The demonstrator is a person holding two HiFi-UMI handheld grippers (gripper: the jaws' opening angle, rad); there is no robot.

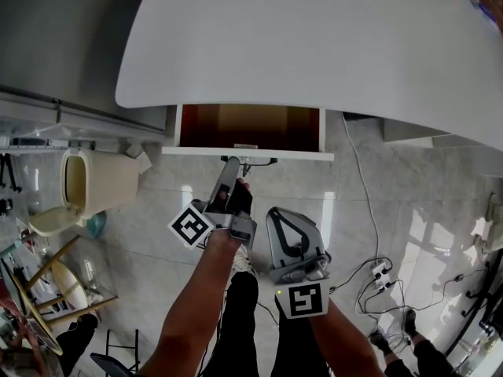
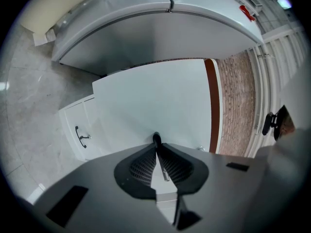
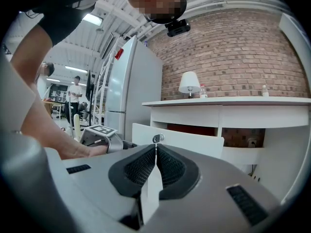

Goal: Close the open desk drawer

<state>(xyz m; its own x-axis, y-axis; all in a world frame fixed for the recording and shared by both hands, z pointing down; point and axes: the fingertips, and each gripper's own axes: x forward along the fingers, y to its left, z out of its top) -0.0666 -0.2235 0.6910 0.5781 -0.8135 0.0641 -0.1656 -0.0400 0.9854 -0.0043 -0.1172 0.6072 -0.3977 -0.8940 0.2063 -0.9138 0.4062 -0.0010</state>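
Under the white desk top point(image 1: 314, 45) the drawer point(image 1: 250, 128) stands pulled out, its brown inside showing behind the white front panel point(image 1: 299, 155). My left gripper point(image 1: 233, 164) reaches level to the black drawer handle point(image 1: 255, 161). In the left gripper view its jaws point(image 2: 156, 142) are shut on the black handle point(image 2: 156, 138), against the white panel point(image 2: 155, 101). My right gripper point(image 1: 281, 215) hangs back from the drawer, shut with nothing between the pads point(image 3: 155, 149). It faces the drawer front point(image 3: 184, 141) and its small keyhole point(image 3: 156, 139).
A cream bin point(image 1: 98, 181) stands on the tiled floor left of the drawer. A power strip with cables point(image 1: 379, 273) lies at the right. A grey fridge point(image 3: 133, 86) stands left of the desk, and a lamp point(image 3: 188, 84) sits on it. A white side cabinet with a black handle point(image 2: 80, 136) adjoins the drawer.
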